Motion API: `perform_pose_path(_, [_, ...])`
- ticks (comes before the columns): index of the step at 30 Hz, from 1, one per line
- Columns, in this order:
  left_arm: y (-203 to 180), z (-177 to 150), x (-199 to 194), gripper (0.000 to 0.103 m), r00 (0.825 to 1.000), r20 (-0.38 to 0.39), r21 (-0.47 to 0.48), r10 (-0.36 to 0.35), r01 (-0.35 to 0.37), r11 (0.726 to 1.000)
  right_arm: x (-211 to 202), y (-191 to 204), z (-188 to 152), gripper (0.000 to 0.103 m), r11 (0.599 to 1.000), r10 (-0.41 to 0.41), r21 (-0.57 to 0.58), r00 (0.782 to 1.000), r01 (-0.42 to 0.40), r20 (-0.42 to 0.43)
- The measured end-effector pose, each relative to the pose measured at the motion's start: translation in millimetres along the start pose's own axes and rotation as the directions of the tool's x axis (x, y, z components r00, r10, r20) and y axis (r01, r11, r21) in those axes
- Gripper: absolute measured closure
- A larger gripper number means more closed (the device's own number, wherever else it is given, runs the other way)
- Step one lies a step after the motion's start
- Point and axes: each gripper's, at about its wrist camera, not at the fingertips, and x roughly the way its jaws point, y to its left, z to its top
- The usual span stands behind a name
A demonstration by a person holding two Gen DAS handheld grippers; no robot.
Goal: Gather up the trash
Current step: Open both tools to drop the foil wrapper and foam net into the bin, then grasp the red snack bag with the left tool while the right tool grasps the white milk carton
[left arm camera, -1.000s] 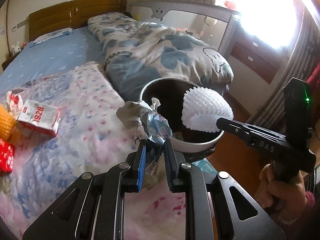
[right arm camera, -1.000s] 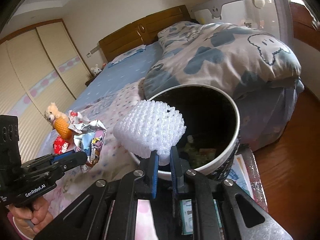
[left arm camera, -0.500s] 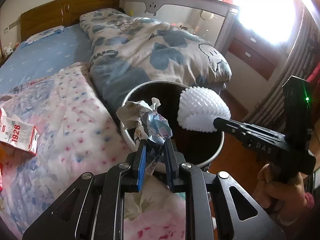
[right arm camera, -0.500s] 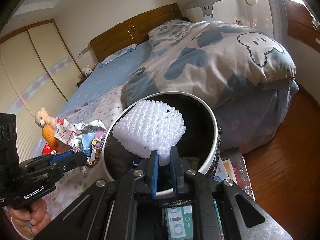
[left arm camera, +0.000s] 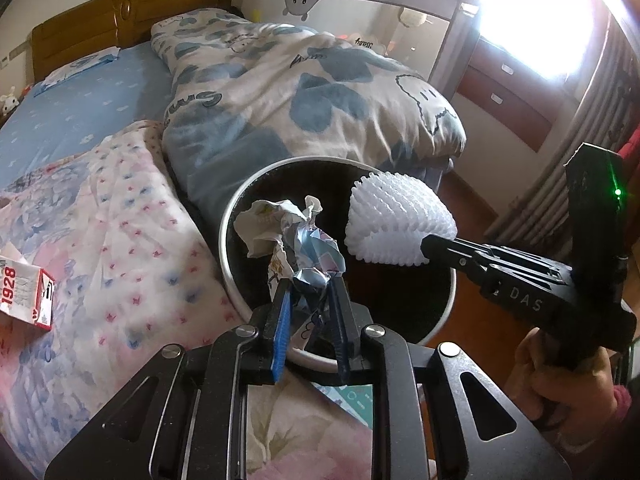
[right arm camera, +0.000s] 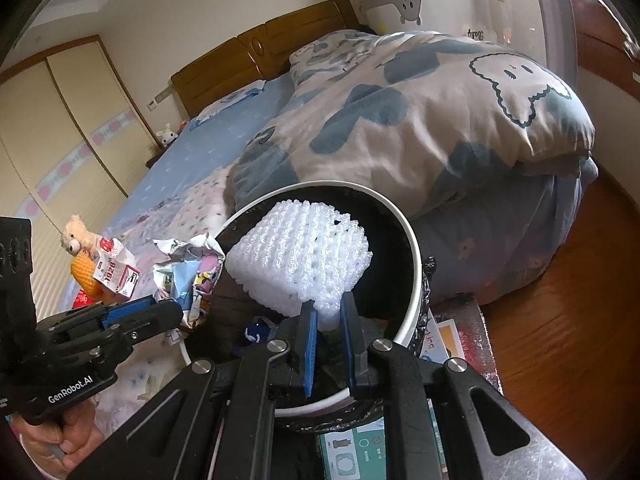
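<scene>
Left claw (left arm camera: 310, 292) pinching crumpled printed wrapper (left arm camera: 292, 236), white ridged foam net (right arm camera: 298, 258)

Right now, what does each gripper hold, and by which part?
Left gripper: crumpled wrapper, by its lower end. Right gripper: white foam net, by its bottom edge.

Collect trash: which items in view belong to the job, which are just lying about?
Job:
- crumpled wrapper, in left gripper
- white foam net, in right gripper
- trash bin
- red-and-white carton on the bed

Lying about:
- teddy bear
- cloud-print duvet
- headboard
</scene>
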Motion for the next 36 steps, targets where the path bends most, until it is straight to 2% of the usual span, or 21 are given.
perform_pose_path(4, [0.7, 1.5, 2.9, 0.081, 1.0, -0.005, -0.001, 0.007, -0.007, 1.0, 3.5, -1.1, 2.6, 0.087, 1.0, -0.009, -0.004, 1.0, 0.009, -0.01])
perform_pose_path(7, [0.4, 1.7, 1.9, 0.069, 1.0, -0.005, 0.003, 0.011, -0.011, 1.0, 5.6, -2.8, 4.5, 0.085, 1.0, -0.011, 0.001, 1.0, 0.011, -0.013])
perform_pose_path(9, [-0.6, 0.6, -0.4, 0.052, 1.0, 0.002, 0.01, 0.019, -0.019, 1.0, 4.5, -3.3, 5.9, 0.076, 1.0, -0.014, 0.009, 1.0, 0.014, -0.009])
perform_pose_path(10, [-0.7, 0.0, -1.8, 0.051, 1.0, 0.007, 0.01, 0.022, -0.022, 1.0, 4.0, -3.2, 6.3, 0.065, 1.0, -0.012, 0.009, 1.0, 0.012, -0.006])
perform_pose_path(11, [-0.4, -1.2, -4.0, 0.05, 1.0, 0.014, 0.012, 0.028, -0.028, 1.0, 2.6, -2.7, 6.4, 0.055, 1.0, -0.011, 0.01, 1.0, 0.011, 0.0])
perform_pose_path(17, [13.4, -15.0, -21.1, 0.045, 0.998, 0.042, -0.025, 0.053, -0.052, 0.998, -9.3, 1.8, 6.3, 0.052, 1.0, -0.011, 0.022, 0.999, 0.01, 0.043])
perform_pose_path(24, [46.4, -46.0, -50.3, 0.04, 0.993, 0.071, -0.128, 0.099, -0.089, 0.988, -18.6, 23.2, -1.6, 0.027, 0.999, 0.048, 0.009, 0.996, -0.049, 0.08])
perform_pose_path(36, [100.0, -96.9, -101.3, 0.036, 0.976, 0.097, -0.269, 0.197, -0.165, 0.949, -15.5, 91.1, -20.3, 0.021, 0.982, 0.173, -0.085, 0.983, -0.168, 0.054])
